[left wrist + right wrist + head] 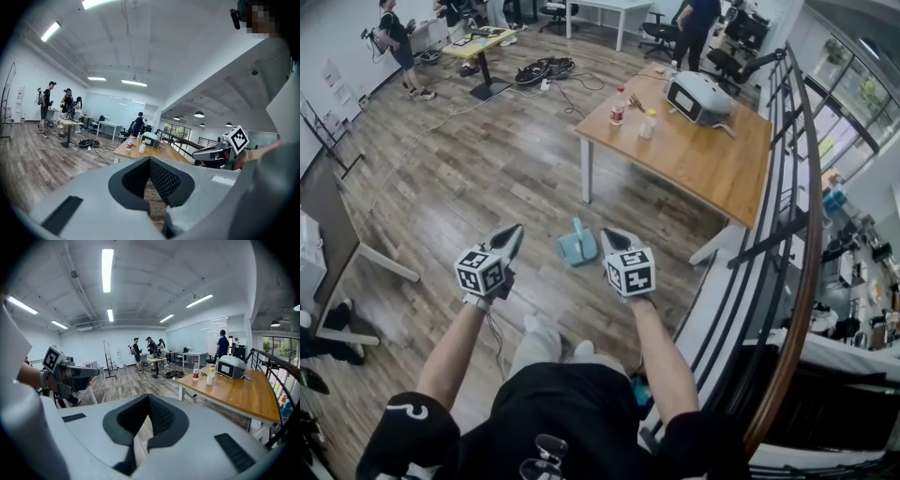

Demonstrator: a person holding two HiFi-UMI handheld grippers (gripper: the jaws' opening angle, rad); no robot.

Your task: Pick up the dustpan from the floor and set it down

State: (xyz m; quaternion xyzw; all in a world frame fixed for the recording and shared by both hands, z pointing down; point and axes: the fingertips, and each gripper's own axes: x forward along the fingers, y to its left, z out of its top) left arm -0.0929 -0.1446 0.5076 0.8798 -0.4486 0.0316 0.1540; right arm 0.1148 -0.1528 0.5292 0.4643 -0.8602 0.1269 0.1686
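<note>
Head view: my two grippers and the dustpan.
My left gripper (514,232) and right gripper (608,235) are both pressed together, holding nothing. The blue dustpan (577,247) lies on the floor (487,169) between them.

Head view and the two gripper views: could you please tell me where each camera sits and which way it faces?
Head view: on the person's head, looking steeply down at the floor and dustpan; both forearms, left gripper and right gripper show.
Left gripper view: rides the left gripper, looks along its jaws toward the wooden table; the right gripper shows at right.
Right gripper view: rides the right gripper, looks along its jaws across the room; the left gripper shows at left.
Shared: both gripper views show that table.
</note>
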